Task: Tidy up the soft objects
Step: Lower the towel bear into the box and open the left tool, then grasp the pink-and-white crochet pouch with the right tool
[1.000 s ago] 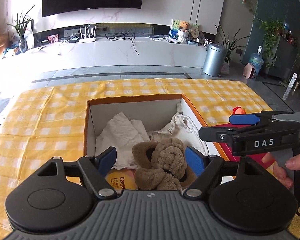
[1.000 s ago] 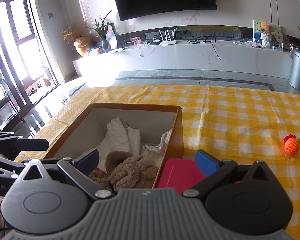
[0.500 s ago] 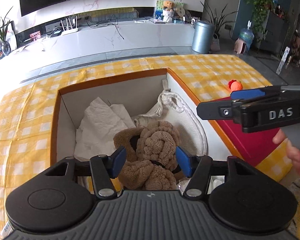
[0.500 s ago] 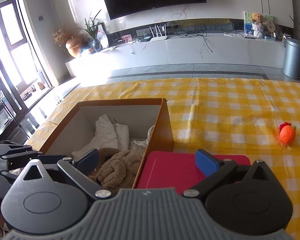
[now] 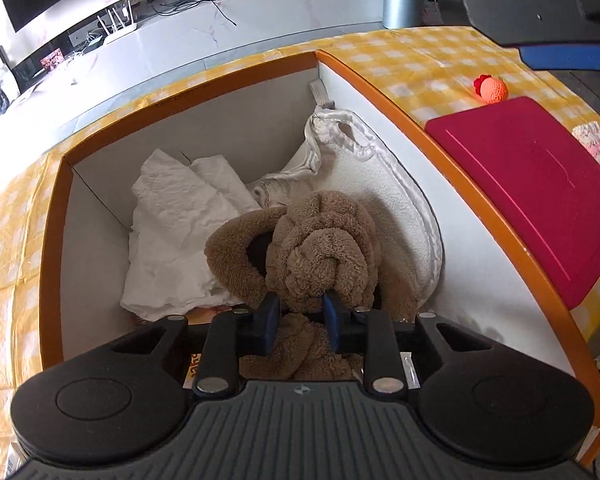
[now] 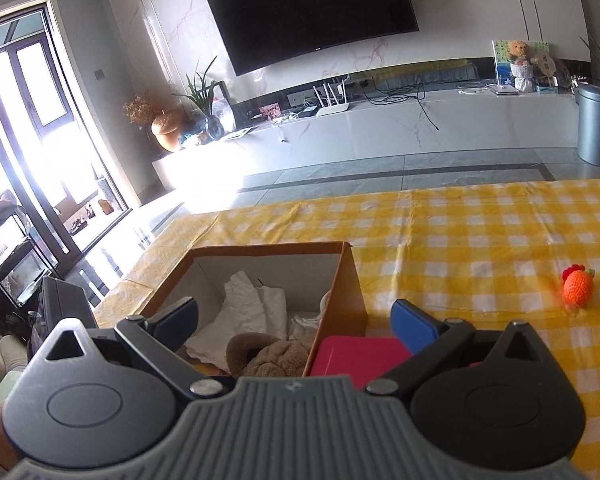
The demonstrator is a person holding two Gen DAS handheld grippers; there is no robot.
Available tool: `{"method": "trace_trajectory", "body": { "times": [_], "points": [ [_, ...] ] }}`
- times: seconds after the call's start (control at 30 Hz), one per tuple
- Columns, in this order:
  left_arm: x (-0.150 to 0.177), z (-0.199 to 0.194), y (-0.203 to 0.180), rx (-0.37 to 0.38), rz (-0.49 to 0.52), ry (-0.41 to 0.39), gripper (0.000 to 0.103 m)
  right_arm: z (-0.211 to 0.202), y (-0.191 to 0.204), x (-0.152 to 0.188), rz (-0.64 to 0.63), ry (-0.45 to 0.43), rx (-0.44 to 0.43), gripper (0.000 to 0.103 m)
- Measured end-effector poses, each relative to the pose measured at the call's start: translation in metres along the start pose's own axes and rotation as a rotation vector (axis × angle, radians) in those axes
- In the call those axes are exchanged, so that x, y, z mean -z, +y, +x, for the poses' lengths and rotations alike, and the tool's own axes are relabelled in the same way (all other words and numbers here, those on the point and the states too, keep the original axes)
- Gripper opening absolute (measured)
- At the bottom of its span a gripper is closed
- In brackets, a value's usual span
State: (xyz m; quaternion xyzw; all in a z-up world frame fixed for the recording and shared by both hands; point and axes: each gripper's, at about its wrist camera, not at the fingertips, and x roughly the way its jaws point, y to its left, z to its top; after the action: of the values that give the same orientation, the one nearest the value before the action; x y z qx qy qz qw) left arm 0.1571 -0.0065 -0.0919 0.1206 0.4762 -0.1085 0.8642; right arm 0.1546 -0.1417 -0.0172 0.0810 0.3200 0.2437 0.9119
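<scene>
Left tool (image 5: 300,322) just narrowed onto brown plush slipper (image 5: 320,248) inside orange box (image 5: 440,160), its long axis running away from the camera, right tool (image 6: 296,320) wide, empty, above red lid (image 6: 356,354).

Brown plush slippers (image 5: 320,240), orange-rimmed box (image 5: 384,92), yellow-checked tablecloth (image 6: 480,232).

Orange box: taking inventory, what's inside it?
Inside the orange box: brown plush slippers, crumpled white cloth, cream fleece item. A printed package beneath is mostly covered.
</scene>
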Motion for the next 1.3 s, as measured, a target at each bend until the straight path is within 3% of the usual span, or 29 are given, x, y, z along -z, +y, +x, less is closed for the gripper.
{"method": "trace_trajectory", "body": {
  "times": [0.2, 0.23, 0.33, 0.37, 0.5, 0.63, 0.83, 1.0, 1.13, 1.3],
  "points": [
    [0.0, -0.011, 0.004, -0.034, -0.056, -0.006, 0.037, -0.004, -0.008, -0.001, 0.021, 0.0, 0.018, 0.1],
    [0.001, -0.015, 0.004, -0.049, -0.056, -0.006, 0.043, -0.007, -0.01, -0.002, 0.022, -0.007, 0.018, 0.1],
    [0.003, -0.034, -0.001, -0.125, -0.025, -0.063, 0.077, -0.018, -0.015, -0.003, 0.025, -0.031, 0.026, 0.1],
    [0.004, -0.042, -0.002, -0.144, -0.013, -0.094, 0.081, -0.02, -0.017, -0.004, 0.028, -0.038, 0.033, 0.1],
    [0.005, -0.072, -0.007, -0.184, 0.003, -0.198, 0.086, -0.035, -0.029, -0.006, 0.044, -0.068, 0.064, 0.1],
    [0.005, -0.101, -0.016, -0.27, -0.075, -0.325, 0.089, -0.06, -0.051, -0.012, 0.016, -0.087, 0.138, 0.1],
    [-0.003, -0.13, -0.026, -0.193, -0.121, -0.42, 0.089, -0.107, -0.113, -0.009, 0.1, -0.125, 0.318, 0.101],
    [-0.019, -0.143, -0.044, -0.175, -0.162, -0.429, 0.089, -0.114, -0.164, 0.003, 0.181, -0.061, 0.616, 0.101],
    [-0.033, -0.148, -0.067, -0.154, -0.12, -0.435, 0.089, -0.107, -0.194, 0.015, 0.241, 0.0, 0.672, 0.101],
    [-0.048, -0.149, -0.093, -0.035, -0.116, -0.421, 0.089, -0.083, -0.21, 0.03, 0.201, 0.103, 0.664, 0.101]
  ]
}}
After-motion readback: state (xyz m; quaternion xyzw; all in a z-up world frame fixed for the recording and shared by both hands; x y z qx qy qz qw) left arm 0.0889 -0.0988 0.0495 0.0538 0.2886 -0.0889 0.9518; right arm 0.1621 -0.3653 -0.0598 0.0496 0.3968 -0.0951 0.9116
